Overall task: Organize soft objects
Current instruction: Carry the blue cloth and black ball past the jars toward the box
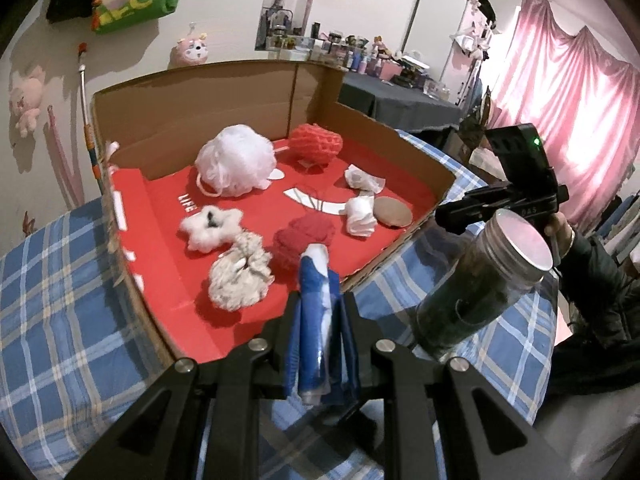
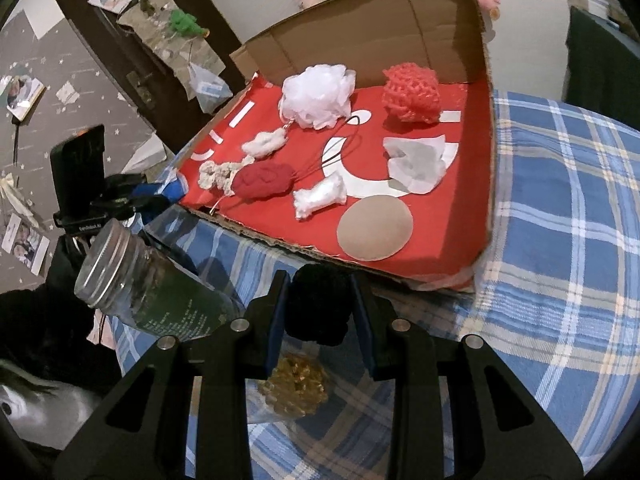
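Left wrist view: the left claw [image 1: 320, 312] is clamped on a blue-and-white rolled cloth [image 1: 314, 316]. Just beyond its tips lies a red yarn ball [image 1: 303, 242] in the red-lined cardboard box [image 1: 180, 120]. Right wrist view: the right claw [image 2: 320, 312] grips a black fuzzy ball [image 2: 318, 306]; ahead sits a tan round pad [image 2: 375, 233], farther off a white mesh puff [image 2: 318, 96].

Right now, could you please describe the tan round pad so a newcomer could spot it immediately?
Find the open cardboard box with the red floor on the blue plaid cloth. At its near edge lies the tan pad, beside a white knotted bundle. It alone is flat, smooth and disc-shaped.
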Available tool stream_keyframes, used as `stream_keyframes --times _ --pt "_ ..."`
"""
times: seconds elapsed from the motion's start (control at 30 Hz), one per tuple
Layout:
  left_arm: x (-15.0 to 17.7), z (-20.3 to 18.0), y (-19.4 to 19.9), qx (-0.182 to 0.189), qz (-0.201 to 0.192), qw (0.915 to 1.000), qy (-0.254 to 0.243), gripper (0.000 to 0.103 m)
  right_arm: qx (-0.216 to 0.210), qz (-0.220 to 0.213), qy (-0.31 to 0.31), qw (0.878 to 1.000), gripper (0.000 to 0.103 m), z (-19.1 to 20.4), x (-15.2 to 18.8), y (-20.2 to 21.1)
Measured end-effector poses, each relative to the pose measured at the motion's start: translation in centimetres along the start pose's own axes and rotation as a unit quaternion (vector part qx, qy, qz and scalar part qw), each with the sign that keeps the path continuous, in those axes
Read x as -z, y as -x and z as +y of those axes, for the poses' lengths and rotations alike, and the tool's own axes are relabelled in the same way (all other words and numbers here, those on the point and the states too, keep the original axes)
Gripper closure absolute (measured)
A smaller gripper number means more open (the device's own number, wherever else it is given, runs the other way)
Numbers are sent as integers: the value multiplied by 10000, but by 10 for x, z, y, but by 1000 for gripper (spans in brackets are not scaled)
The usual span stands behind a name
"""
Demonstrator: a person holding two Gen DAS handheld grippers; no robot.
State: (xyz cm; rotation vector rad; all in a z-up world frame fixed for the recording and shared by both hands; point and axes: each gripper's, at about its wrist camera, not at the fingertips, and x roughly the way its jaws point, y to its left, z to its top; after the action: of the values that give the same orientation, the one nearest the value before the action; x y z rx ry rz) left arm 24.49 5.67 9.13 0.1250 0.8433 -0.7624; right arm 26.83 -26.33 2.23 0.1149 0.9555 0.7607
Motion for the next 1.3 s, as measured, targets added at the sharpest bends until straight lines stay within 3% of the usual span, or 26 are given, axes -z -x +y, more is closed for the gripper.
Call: stream_keyframes --times 0.43,0.9,1.3 --pt "-13 -23 -16 108 142 9994 -286 83 -94 172 2 9998 73 -1 -3 1" --pt "-17 -24 -27 216 257 9994 -108 83 -578 486 -303 9967 73 2 -11 1" --pt "-30 -33 -32 169 366 9992 82 83 -591 719 -349 9951 73 22 -25 -5"
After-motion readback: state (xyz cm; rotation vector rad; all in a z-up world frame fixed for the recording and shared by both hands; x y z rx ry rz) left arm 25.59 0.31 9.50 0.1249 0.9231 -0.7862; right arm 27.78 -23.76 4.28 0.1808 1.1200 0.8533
